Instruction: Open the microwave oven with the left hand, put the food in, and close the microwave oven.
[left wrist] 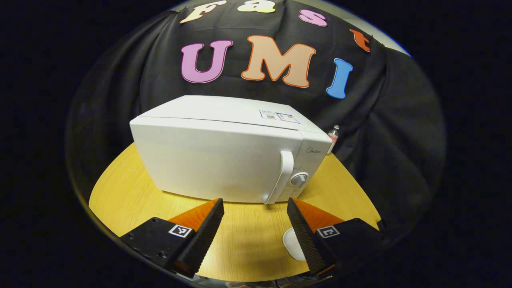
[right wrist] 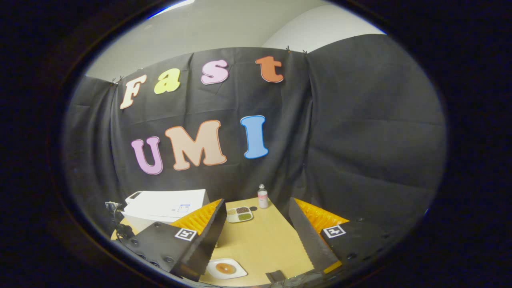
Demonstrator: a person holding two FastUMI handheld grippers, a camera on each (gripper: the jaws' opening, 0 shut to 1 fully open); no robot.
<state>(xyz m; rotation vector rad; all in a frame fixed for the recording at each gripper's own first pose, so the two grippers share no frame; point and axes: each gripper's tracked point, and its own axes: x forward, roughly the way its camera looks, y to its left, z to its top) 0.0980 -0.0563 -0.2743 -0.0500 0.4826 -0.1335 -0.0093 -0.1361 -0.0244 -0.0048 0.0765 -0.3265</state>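
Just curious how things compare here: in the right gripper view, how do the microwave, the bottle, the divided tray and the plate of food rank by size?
As they look:
1. Microwave, largest.
2 and 3. Plate of food and divided tray look alike; the plate sits nearer the camera, so unsure.
4. Bottle, smallest.

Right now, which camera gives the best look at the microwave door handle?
The left gripper view. The microwave faces that camera with its door shut, and the handle stands in full just beyond the left gripper. In the right gripper view the microwave sits low at the left, partly behind the right gripper, and I cannot make out the handle.
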